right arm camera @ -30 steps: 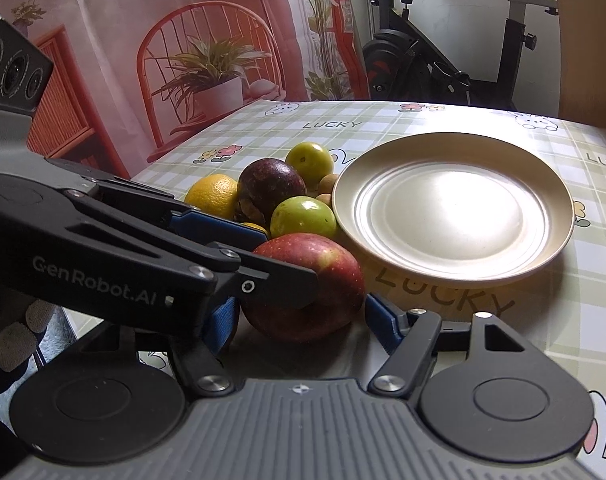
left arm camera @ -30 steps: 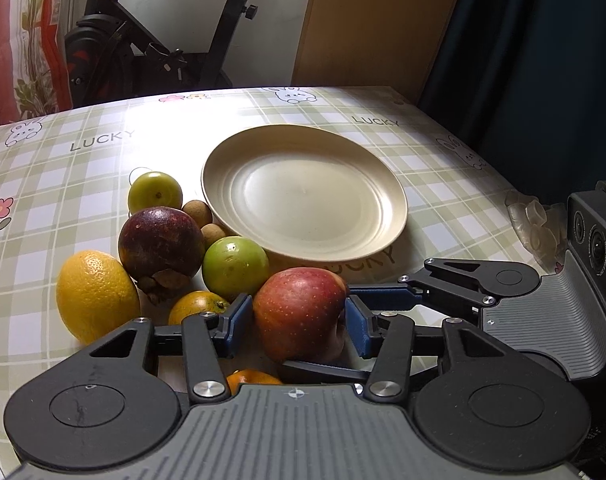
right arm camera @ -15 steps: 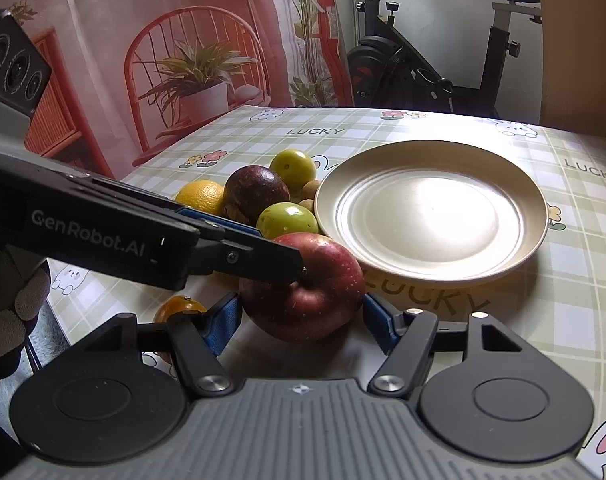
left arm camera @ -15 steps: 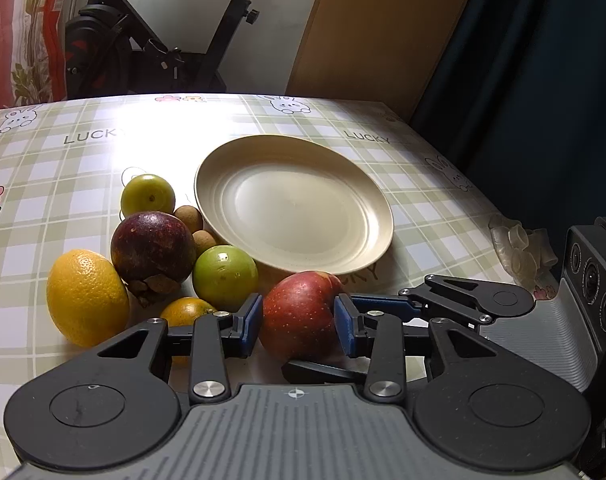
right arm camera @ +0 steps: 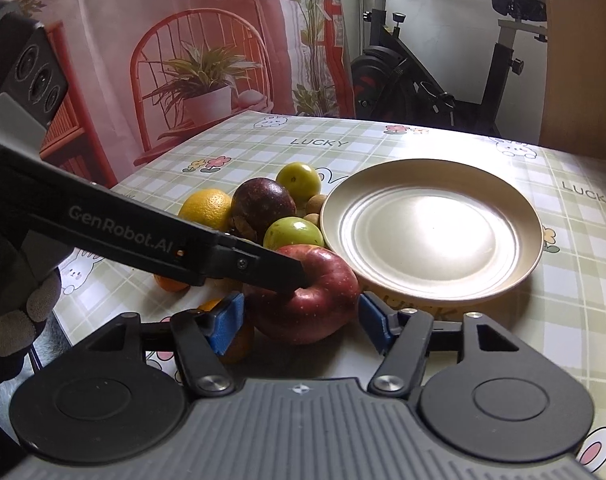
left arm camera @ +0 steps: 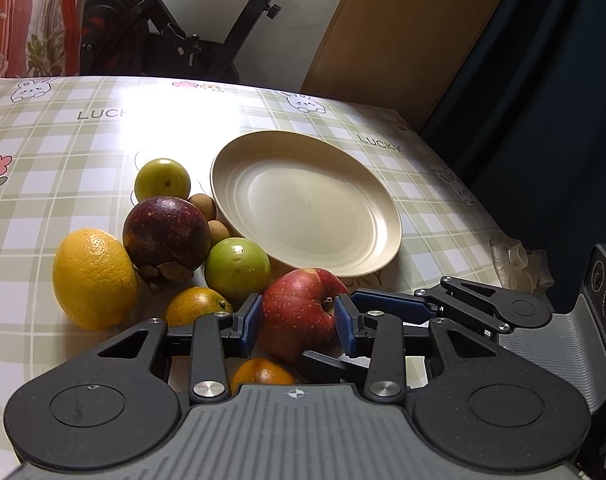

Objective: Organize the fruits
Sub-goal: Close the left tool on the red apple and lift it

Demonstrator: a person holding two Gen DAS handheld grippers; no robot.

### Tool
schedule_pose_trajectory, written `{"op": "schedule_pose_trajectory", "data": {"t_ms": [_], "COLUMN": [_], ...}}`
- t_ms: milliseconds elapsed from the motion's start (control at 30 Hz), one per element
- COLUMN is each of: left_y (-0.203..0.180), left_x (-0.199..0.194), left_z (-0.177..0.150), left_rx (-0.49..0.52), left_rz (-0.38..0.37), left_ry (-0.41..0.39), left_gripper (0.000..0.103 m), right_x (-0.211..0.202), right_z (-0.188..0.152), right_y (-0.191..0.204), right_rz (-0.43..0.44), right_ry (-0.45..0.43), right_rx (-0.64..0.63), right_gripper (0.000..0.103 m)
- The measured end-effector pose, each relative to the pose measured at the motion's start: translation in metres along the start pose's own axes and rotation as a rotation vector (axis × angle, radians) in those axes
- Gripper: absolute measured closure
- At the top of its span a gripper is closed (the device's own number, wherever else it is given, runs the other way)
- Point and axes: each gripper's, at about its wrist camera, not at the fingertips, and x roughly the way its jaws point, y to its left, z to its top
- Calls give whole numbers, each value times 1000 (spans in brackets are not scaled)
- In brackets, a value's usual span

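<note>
Your left gripper point(left arm camera: 297, 322) now has its blue pads pressed against both sides of the red apple point(left arm camera: 303, 312); a second ago those pads stood wider with small gaps either side, so the grasp has just closed. The apple also sits higher against the plate's near rim than it did, which suggests you have begun to lift, though I cannot tell whether it is fully clear of the table.

Your right gripper point(right arm camera: 299, 324) is spread wide, its blue pads apart from the apple's sides and holding nothing. It brackets the same apple from the other direction, as it did a second ago, and your left gripper's finger crosses right over the fruit in the right wrist view. Judged from this, the right tool is only in the way: draw it back before you carry the apple forward.

Just behind the apple, a small orange point(left arm camera: 199, 306) and a green fruit point(left arm camera: 237, 266) lie close to your left pad; mind them as you rise. Beyond sit the dark purple fruit point(left arm camera: 165, 232), the lemon point(left arm camera: 93, 278), two small brown fruits point(left arm camera: 203, 206) and a second green fruit point(left arm camera: 163, 180).

The plate point(left arm camera: 383, 248) lies bare just past the apple, so no fruit is placed yet. The apple looks set to be the first.
</note>
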Motion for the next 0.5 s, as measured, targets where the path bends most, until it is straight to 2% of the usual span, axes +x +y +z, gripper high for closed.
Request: {"op": "schedule_pose_trajectory", "data": {"t_ms": [267, 500], "left_y": [1, -5], "left_x": [2, 0], "left_z": [-1, 0], "left_rx": [-6, 34], "left_rz": [4, -16], "left_ry": [0, -8], "left_gripper": [61, 61], "right_x": [9, -2], "right_z": [-3, -3], "right_y": [-11, -7], "right_rz": [46, 9], "right_ry": [-12, -34], "right_rx": [76, 60], "right_gripper": [31, 32]}}
